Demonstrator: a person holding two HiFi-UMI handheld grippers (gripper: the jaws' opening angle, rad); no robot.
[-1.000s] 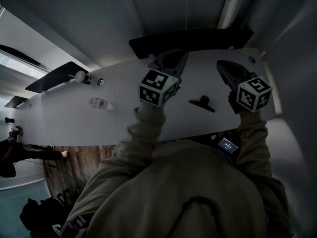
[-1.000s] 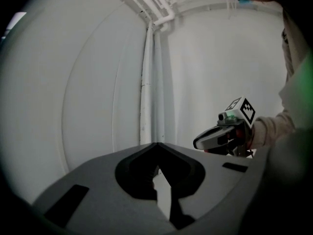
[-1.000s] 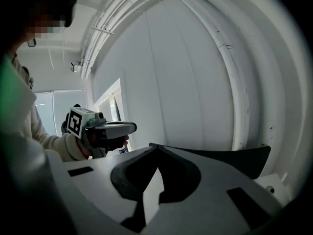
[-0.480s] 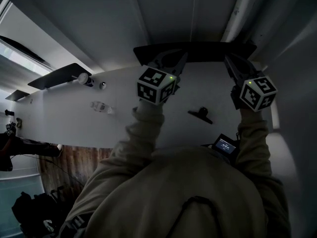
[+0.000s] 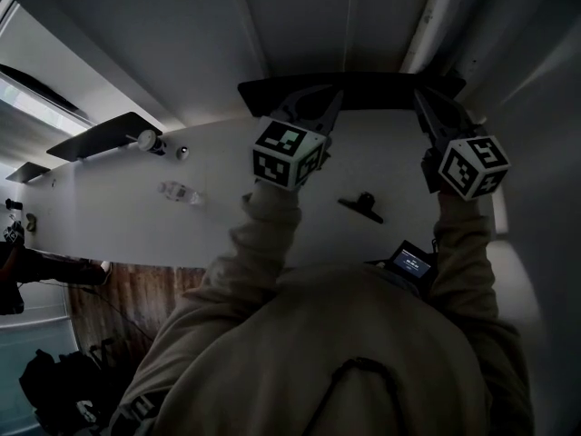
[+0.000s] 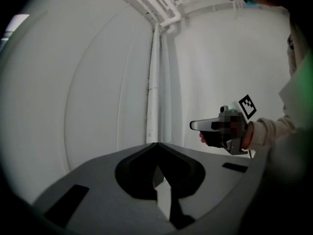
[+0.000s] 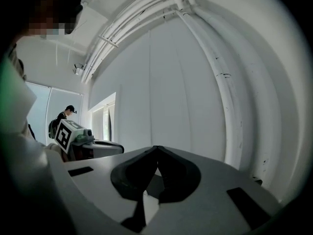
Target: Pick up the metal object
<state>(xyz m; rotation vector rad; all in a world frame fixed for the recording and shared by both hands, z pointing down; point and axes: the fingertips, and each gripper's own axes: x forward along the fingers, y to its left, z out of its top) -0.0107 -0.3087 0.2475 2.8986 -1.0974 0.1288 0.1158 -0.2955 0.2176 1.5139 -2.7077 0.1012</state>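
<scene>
sitting on the white table (image 5: pixel 136 209) is a dark metal object (image 5: pixel 361 205).

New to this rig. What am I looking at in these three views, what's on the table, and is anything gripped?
There is no robot here. A person holds a two-jaw gripper in each hand, and the checkered cubes are part of those tools. The head view looks down from the person's head, past shoulders and arms, onto a white table. The other two cameras ride on the grippers and look along their jaws. The left gripper and right gripper both point level at a white wall, jaws closed together with nothing between them. On the table lie a black clip, probably the metal object to pick up, and further left a small clear item too dim to identify. Nothing is held.
</scene>
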